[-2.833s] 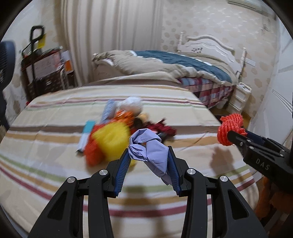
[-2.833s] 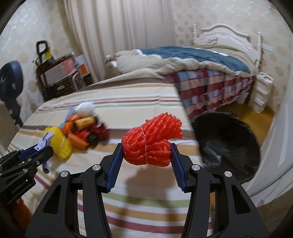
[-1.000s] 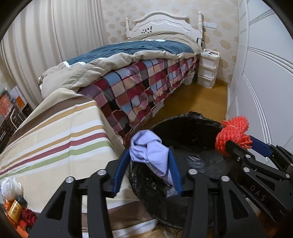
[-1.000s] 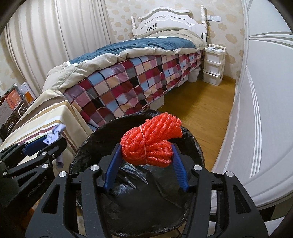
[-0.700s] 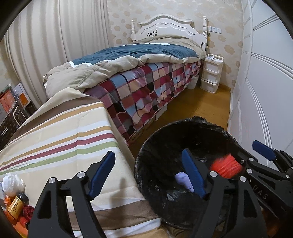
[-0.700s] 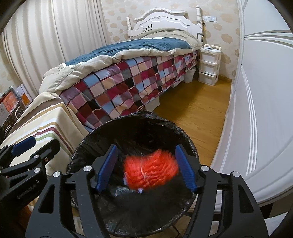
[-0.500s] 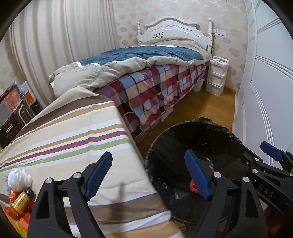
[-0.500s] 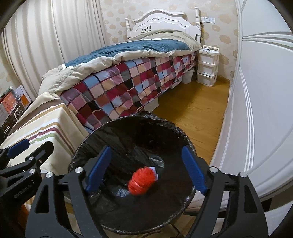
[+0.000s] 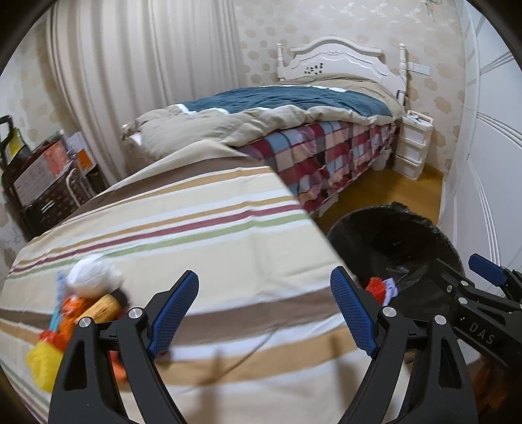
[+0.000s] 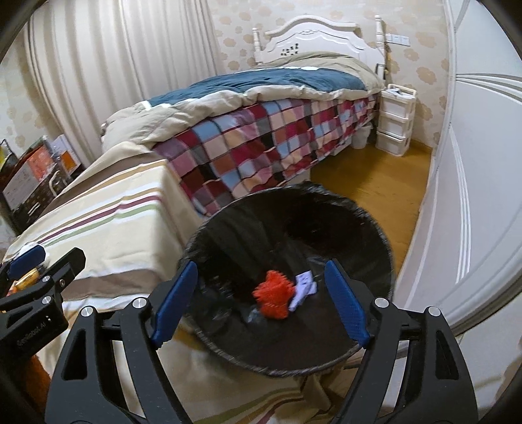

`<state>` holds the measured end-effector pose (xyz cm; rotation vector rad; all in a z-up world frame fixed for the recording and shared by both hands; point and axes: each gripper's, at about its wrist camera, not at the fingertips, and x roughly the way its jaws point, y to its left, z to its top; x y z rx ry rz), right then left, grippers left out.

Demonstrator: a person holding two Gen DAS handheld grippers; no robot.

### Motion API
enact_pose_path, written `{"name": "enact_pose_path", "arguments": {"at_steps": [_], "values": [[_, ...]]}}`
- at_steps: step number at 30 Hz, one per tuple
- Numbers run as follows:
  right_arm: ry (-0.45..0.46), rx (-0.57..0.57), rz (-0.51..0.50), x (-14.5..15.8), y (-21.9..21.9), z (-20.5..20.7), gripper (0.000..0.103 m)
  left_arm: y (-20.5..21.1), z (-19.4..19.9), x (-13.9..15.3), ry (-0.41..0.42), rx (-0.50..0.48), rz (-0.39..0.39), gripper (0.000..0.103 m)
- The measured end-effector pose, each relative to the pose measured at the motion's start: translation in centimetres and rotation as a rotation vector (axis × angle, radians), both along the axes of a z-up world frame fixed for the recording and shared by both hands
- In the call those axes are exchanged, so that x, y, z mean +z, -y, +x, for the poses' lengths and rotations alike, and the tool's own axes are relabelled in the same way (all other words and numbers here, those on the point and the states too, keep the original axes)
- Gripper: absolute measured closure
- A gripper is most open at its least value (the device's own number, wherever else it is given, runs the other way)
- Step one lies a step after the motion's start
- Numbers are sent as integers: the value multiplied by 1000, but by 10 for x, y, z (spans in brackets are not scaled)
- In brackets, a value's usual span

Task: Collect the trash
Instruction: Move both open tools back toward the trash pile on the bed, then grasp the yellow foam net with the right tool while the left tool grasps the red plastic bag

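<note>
1. My left gripper [image 9: 264,313] has its blue-padded jaws spread wide with nothing between them; it hangs over the near edge of the striped cream bedspread [image 9: 202,228], aimed toward the trash that remains, I judge.

2. My right gripper [image 10: 261,300] is likewise spread and empty, poised above the black-lined round trash bin [image 10: 375,228], which stands on the floor just right of the striped bed so drops from either hand land inside.

3. Down in the bin lie the red foam-net bundle [image 10: 272,295] and the crumpled pale-lilac paper [image 10: 303,287], touching each other at the bottom. Those two pieces are collected.

4. At near left on the bedspread sits the heap of uncollected trash [image 9: 81,306]: a yellow mesh ball [image 9: 42,362], orange wrappers, a small amber bottle [image 9: 101,308] and a white crumpled wad [image 9: 93,275]. It is blurred, so I cannot separate every item.

5. Farther back is the second bed with its checked patchwork quilt [image 10: 261,146] and white headboard [image 10: 313,31]; the white drawer unit [image 10: 396,120] stands at far right. None of that concerns the job.

6. Next move, as I judge it: swing both grippers left to the heap.
</note>
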<state>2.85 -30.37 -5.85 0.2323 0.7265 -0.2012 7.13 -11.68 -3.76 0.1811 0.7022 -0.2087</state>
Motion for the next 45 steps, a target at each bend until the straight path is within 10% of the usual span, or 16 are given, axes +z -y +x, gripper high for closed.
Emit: {"name": "enact_pose_path", "arguments": {"at_steps": [45], "values": [[-2,640,-118,24,-313,-32,25,-327,-122,-5,4,560,-47,20]]}}
